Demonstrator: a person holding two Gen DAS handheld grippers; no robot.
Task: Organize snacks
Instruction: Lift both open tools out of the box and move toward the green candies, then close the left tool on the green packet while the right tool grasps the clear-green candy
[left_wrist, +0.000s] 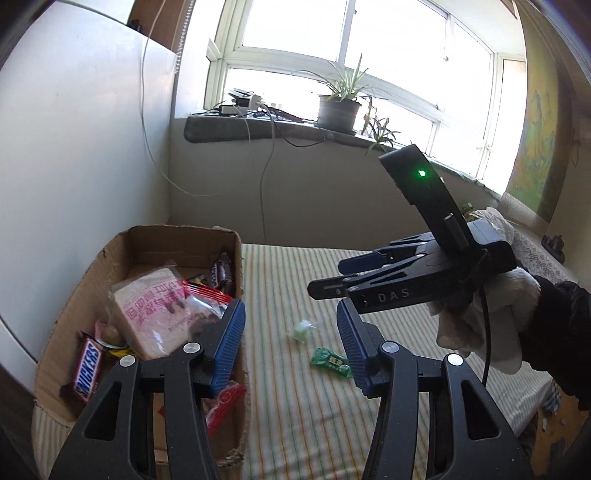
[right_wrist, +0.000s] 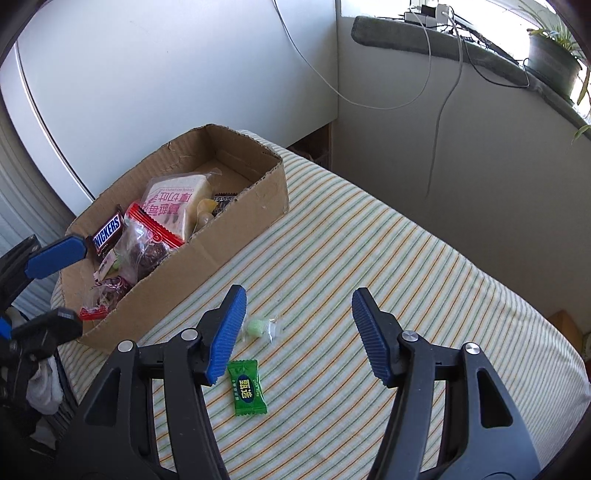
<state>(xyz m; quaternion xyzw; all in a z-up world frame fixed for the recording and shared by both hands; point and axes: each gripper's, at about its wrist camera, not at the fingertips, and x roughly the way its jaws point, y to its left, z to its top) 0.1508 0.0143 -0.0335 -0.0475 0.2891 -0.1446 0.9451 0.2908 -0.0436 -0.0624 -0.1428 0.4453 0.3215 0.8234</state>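
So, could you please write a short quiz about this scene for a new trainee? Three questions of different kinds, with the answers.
1. True or false: the green candy packet already lies inside the cardboard box.
2. Multiple choice: how many loose sweets lie on the striped cloth outside the box? A) none B) two C) five
3. Fill in: the brown chocolate bar in the box shows the brand name ____.

Key
1. False. It lies on the cloth, in front of the open right gripper.
2. B: the green packet and a pale green wrapped candy.
3. Snickers. The left gripper is open too and holds nothing.
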